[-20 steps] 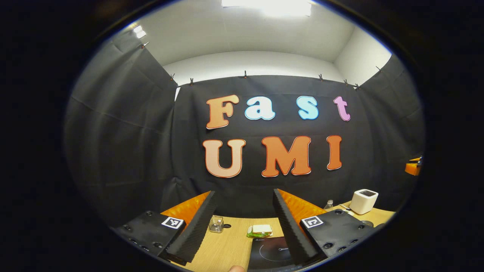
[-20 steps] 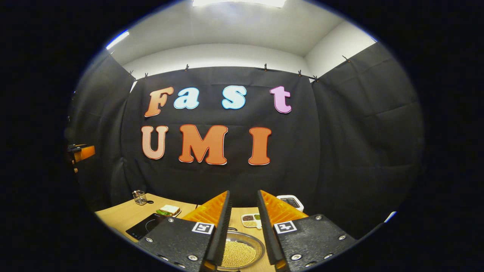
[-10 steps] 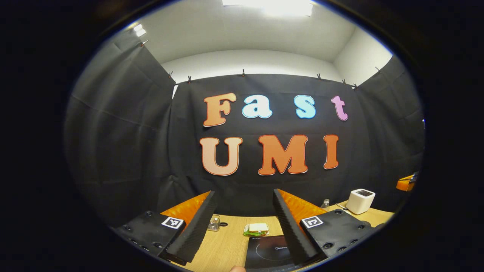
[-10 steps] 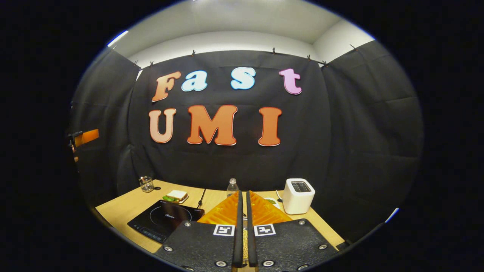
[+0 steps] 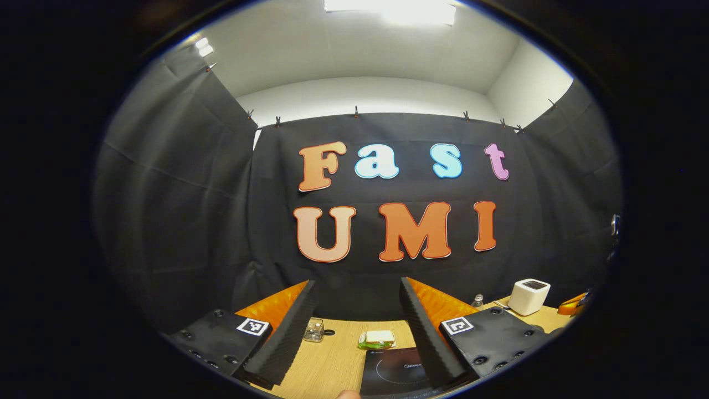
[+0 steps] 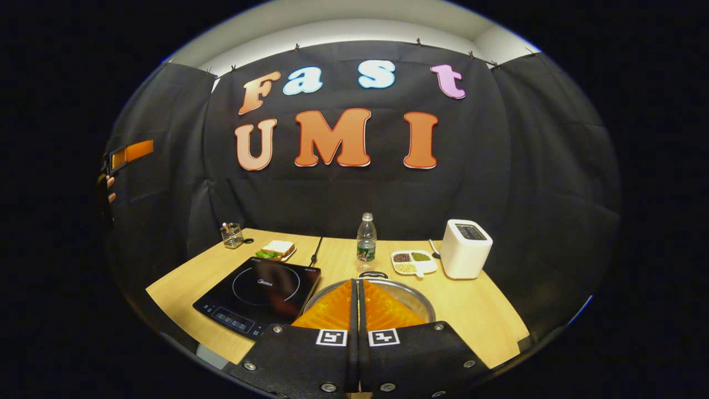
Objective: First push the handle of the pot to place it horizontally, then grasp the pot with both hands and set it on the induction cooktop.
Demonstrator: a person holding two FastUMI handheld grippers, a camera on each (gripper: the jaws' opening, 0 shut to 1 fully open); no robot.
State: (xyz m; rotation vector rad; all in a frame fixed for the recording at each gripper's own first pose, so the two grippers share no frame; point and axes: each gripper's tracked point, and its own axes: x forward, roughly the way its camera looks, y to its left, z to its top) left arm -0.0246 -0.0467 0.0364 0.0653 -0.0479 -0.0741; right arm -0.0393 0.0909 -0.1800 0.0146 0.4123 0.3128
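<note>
The round steel pot (image 6: 412,293) sits near the front edge of the pale wooden worktop (image 6: 487,316), just right of the flat black induction cooktop (image 6: 260,293); its small dark handle (image 6: 372,274) shows at its far rim, and the right tool (image 6: 355,293), fingers pressed together with nothing between them, hangs in front of it and hides most of it. The cooktop bears a white ring and a small brand word too fine to read, with a row of controls along its near edge. The left tool (image 5: 354,327) is spread wide and empty over the worktop's left part, the cooktop's corner under its right finger. Bare wood lies left of the cooktop and right of the pot. Farther back stand a clear plastic water bottle (image 6: 365,244) with a label too small to read, a white divided dish of beans (image 6: 412,261) and a white boxy toaster (image 6: 465,248). Along the far edge lie a sandwich on a plate (image 6: 276,250) and a small glass jar (image 6: 232,235).
</note>
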